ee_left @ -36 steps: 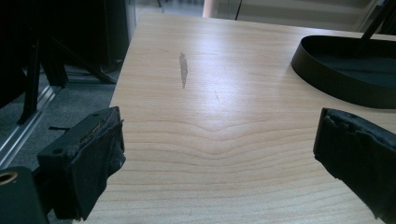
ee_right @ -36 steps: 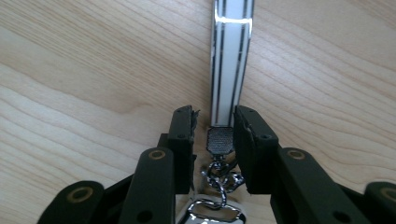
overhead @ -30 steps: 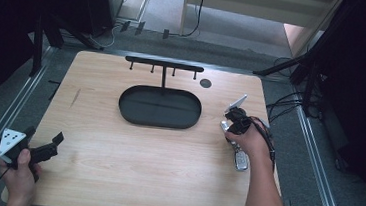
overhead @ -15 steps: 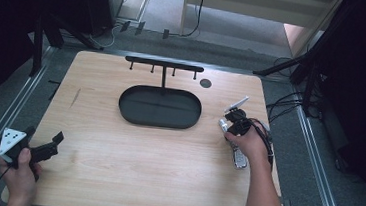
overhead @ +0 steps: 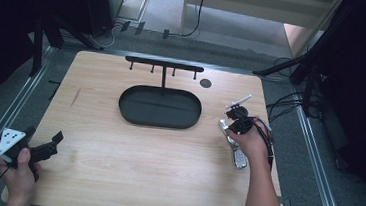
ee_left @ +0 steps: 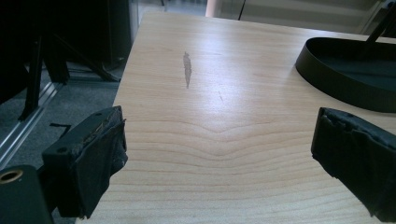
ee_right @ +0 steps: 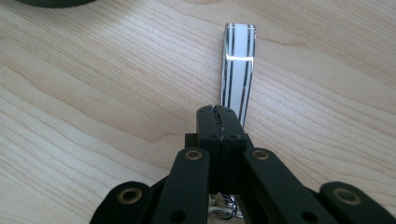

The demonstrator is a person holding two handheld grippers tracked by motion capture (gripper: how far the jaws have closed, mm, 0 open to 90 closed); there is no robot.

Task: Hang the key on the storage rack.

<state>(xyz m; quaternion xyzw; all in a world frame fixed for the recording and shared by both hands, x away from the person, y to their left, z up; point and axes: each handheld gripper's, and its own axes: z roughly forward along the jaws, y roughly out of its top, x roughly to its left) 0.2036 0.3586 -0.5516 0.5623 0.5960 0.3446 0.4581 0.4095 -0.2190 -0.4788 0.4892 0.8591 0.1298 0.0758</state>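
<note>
High view first: the worktop is a pale wooden slab, and on its far half sits a black oval tray with a hook rack standing behind it. My left tool waits at the near left corner, its jaws spread wide over bare wood, gripping nothing. My right tool is out to the right of the tray, and in the right gripper view its jaws are clenched on the near end of a white strap with dark stripes, which lies flat on the wood and points away from me. A metal, key-like piece lies on the worktop just beside my right hand; I cannot tell whether it is joined to the strap.

To do this well, I judge I should keep the pinch firm and lift straight up before travelling, so the strap does not drag or twist. Whatever hangs from it may swing, so a slow carry towards the tray or rack seems wise. The grip is near the very end, so slipping is the risk.
</note>
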